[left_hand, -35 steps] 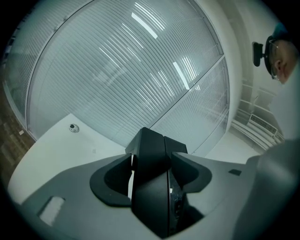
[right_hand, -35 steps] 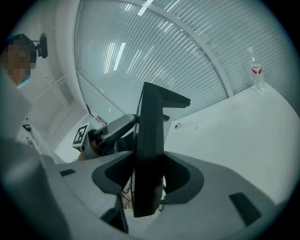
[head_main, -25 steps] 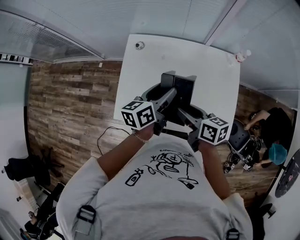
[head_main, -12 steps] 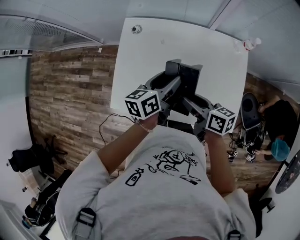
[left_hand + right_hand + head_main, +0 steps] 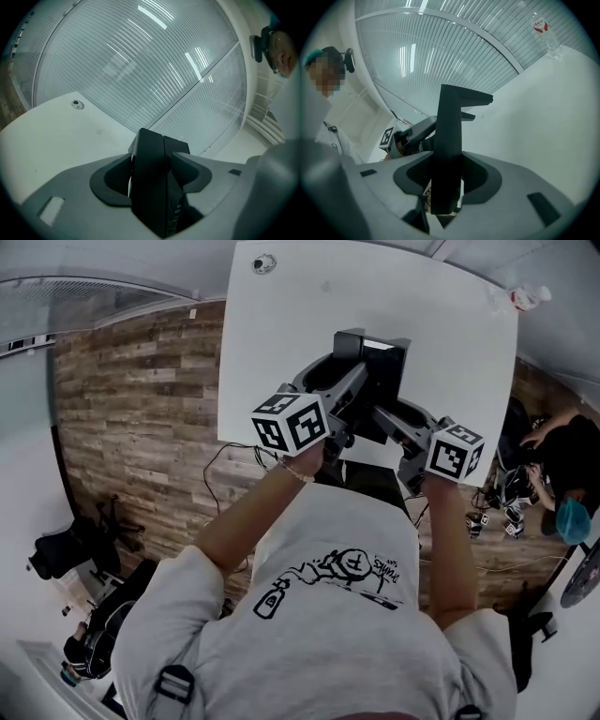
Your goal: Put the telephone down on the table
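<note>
Item: telephone (image 5: pixel 372 367), black, blocky, standing upright, carried over the near middle of the white table (image 5: pixel 281 334); we cannot tell from any view whether its base touches the top yet. Holding: left gripper (image 5: pixel 157 161), jaws clamped on the body from the left side; right gripper (image 5: pixel 447 173), jaws just now closing, with a slimmer black part of the telephone between them and the pads against it. Step in hand, as we judge it: the set-down itself, both grippers bearing the load together above the landing place. Next move, as we judge it: bring the base flat onto the top with both grippers level with each other so the item does not tilt, then part both pairs of jaws and draw them back toward the near edge without nudging it. Surroundings: bare table top on all sides of the telephone, widest to the far side and to the left. A small round fitting (image 5: pixel 263 263) sits at the far left corner and a clear bottle (image 5: pixel 530 296) at the far right corner, both well apart from the landing place. Edges: the near edge lies closest, just under the grippers' marker cubes, with wood floor (image 5: pixel 131 427) beyond the left edge. We would favour a spot slightly farther in rather than nearer.
</note>
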`<state>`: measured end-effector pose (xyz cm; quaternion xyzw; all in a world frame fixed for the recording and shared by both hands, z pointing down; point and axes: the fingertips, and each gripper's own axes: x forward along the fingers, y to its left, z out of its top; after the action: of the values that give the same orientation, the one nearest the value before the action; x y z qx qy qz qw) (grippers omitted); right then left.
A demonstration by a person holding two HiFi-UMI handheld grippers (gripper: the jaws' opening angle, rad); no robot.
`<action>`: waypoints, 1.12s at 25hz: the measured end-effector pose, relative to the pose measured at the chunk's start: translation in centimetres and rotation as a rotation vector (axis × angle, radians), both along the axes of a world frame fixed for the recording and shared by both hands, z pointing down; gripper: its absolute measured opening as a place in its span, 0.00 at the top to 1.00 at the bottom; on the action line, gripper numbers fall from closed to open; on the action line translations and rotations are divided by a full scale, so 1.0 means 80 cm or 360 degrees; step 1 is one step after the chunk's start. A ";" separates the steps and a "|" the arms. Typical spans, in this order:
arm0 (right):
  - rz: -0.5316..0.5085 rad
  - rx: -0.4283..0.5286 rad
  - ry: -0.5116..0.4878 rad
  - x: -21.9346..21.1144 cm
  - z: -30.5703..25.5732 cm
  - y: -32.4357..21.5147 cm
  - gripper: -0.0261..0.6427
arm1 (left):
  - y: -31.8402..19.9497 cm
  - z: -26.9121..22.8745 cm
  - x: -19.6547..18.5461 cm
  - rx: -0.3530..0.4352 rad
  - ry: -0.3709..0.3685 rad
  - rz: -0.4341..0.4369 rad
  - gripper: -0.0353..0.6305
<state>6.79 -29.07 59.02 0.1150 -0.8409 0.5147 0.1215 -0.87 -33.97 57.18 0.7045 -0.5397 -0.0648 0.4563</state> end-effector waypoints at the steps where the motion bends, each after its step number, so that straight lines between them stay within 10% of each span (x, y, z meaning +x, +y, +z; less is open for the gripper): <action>1: -0.0002 -0.0006 -0.0004 0.001 0.005 0.000 0.73 | 0.000 0.005 0.000 -0.0006 0.0001 -0.0003 0.57; 28: -0.0053 -0.0167 0.0077 0.020 0.129 -0.019 0.72 | -0.025 0.127 0.027 -0.0118 -0.0087 0.0042 0.57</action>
<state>8.42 -30.59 69.35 0.1068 -0.8113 0.5531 0.1562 1.29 -35.94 67.31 0.6956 -0.5447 -0.0195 0.4681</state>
